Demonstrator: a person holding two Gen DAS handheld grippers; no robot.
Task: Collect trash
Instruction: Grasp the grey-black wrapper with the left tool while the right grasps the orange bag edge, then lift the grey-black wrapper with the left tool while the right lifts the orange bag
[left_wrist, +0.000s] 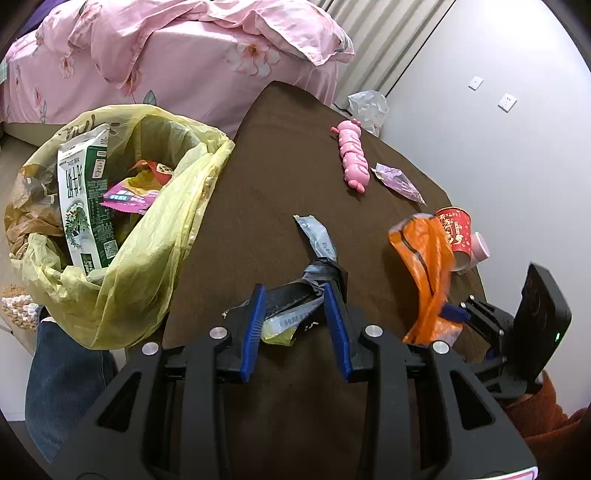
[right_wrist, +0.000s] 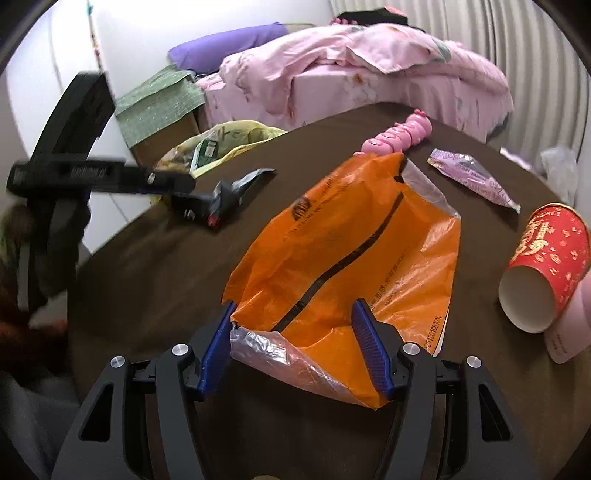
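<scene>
My left gripper (left_wrist: 294, 291) is shut on a crumpled bundle of black and silver wrappers (left_wrist: 317, 240), just above the brown table (left_wrist: 258, 184); a silver strip pokes out past the fingertips. To its left stands the yellow trash bag (left_wrist: 147, 240), open, with a green milk carton (left_wrist: 85, 199) and other wrappers inside. My right gripper (right_wrist: 294, 306) stands wide open over the near end of an orange plastic bag (right_wrist: 351, 240) that lies on the table, its pads at the bag's two edges. The left gripper (right_wrist: 218, 210) shows blurred at the left of the right wrist view.
A pink caterpillar toy (left_wrist: 354, 155), a purple wrapper (left_wrist: 399, 181) and a red paper cup (right_wrist: 546, 266) on its side lie further out on the table. A pink object (right_wrist: 576, 321) touches the cup. A bed with pink bedding (left_wrist: 166, 48) stands behind. A person's jeans (left_wrist: 62, 369) are beside the bag.
</scene>
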